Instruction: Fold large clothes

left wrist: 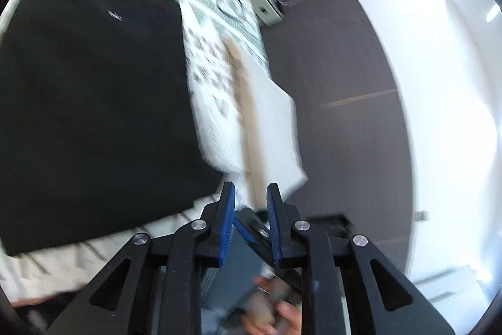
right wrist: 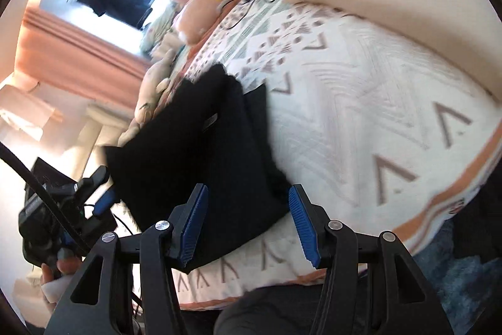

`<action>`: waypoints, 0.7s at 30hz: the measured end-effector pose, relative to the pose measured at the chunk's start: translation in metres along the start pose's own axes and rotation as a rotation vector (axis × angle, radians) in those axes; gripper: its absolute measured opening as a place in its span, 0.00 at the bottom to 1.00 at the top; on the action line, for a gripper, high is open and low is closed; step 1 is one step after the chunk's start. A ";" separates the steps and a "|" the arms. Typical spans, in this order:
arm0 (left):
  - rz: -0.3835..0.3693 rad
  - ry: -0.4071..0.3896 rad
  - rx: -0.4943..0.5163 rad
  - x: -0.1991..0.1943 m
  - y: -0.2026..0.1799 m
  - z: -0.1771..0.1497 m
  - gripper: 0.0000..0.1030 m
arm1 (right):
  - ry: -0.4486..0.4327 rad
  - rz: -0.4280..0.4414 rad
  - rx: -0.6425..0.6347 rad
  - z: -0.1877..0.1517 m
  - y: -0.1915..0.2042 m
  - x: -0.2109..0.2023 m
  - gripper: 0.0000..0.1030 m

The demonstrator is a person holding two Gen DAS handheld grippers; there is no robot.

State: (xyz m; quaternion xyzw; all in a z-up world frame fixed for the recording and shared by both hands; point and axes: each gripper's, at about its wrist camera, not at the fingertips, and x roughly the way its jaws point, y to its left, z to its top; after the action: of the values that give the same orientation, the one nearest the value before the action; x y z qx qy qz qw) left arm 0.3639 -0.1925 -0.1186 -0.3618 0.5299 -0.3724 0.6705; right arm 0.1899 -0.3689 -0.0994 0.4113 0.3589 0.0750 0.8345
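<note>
The black garment lies on the bed, spread flat over the patterned quilt, already folded into a neat rectangle with a small label showing on its upper face. In the right wrist view it sits at the bed's near edge, one corner just in front of the right gripper.

That gripper stands about half open, its blue pads on either side of the garment's near corner but not pressing on it, so it holds nothing. The left gripper is open only a narrow way and empty too; it points past the garment's edge toward the bed's side and the dark floor. From the right wrist view I can also make out the left gripper off to the side in the person's hand.

The cloth looks soft, limp and light, probably a knit, and thick enough where it is doubled to keep its shape while lying flat. I would expect it to sag and lose its fold if lifted by one point, so two corners of one short edge, pinched through all layers, seem the best hold. It should not slip much on ribbed pads.

No container holds anything here; a small white cabinet stands beyond the bed, its contents too blurred to tell.
</note>
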 end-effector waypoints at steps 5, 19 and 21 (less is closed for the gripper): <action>0.075 -0.055 0.017 -0.027 0.008 -0.005 0.20 | -0.006 0.018 0.006 0.000 0.004 -0.009 0.50; 0.286 -0.210 -0.066 -0.106 0.062 -0.025 0.23 | -0.001 0.042 -0.040 0.020 0.008 0.061 0.46; 0.304 -0.207 -0.088 -0.110 0.073 -0.028 0.40 | 0.011 0.046 -0.083 0.018 0.012 0.066 0.12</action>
State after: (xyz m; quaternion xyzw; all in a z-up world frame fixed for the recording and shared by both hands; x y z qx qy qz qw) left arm 0.3269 -0.0638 -0.1394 -0.3429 0.5224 -0.2040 0.7536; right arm 0.2514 -0.3446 -0.1186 0.3842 0.3506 0.1110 0.8469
